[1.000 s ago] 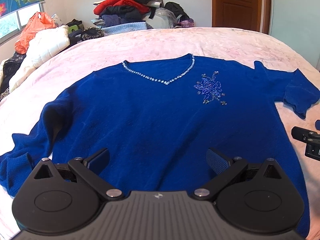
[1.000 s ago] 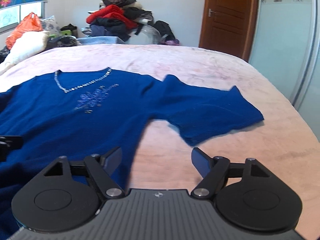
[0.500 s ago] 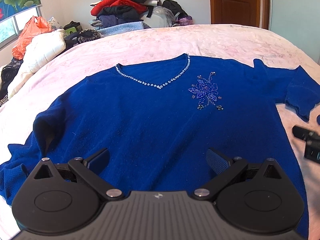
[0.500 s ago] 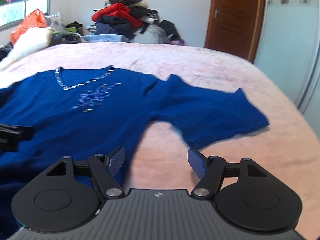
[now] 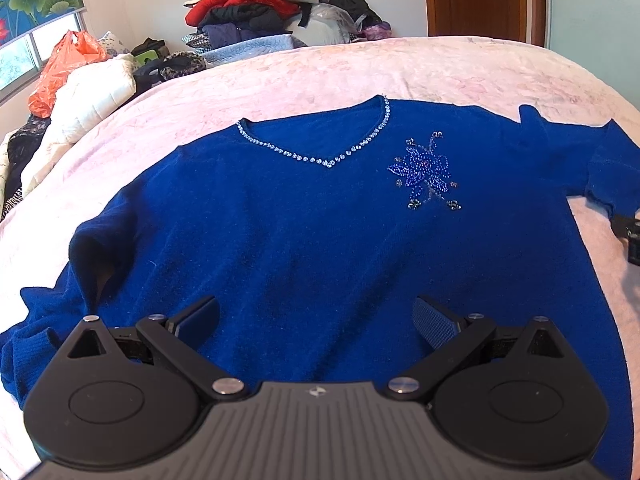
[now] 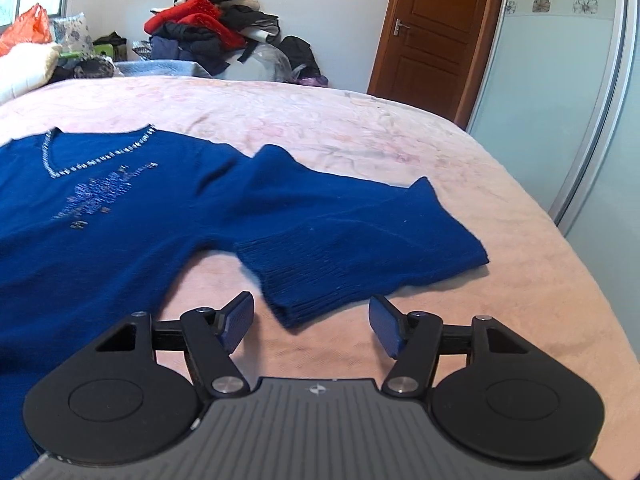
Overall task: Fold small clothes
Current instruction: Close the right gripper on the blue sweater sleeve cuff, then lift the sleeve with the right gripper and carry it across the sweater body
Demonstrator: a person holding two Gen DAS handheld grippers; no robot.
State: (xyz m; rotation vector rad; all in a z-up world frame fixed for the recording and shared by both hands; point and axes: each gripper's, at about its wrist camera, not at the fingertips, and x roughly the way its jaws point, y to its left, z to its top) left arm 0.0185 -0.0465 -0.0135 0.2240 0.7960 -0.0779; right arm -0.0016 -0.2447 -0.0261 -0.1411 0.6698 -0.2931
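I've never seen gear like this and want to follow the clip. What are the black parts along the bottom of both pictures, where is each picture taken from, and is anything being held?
The black parts are hand-held grippers; a person carries one in each hand, and each has a wide-angle camera looking forward along its two fingers. One picture comes from the left gripper, the other from the right gripper.

Both look at a bed with a pink cover. A blue sweater with a beaded V-neck lies flat on it, front up. The left camera sees the body of the sweater; the right camera looks at one sleeve spread to the side.

Nothing is held. The left fingers stand wide apart above the fabric. The right fingers are closing in front of the sleeve's cuff, with only bed cover between them. Piled clothes lie beyond the bed.
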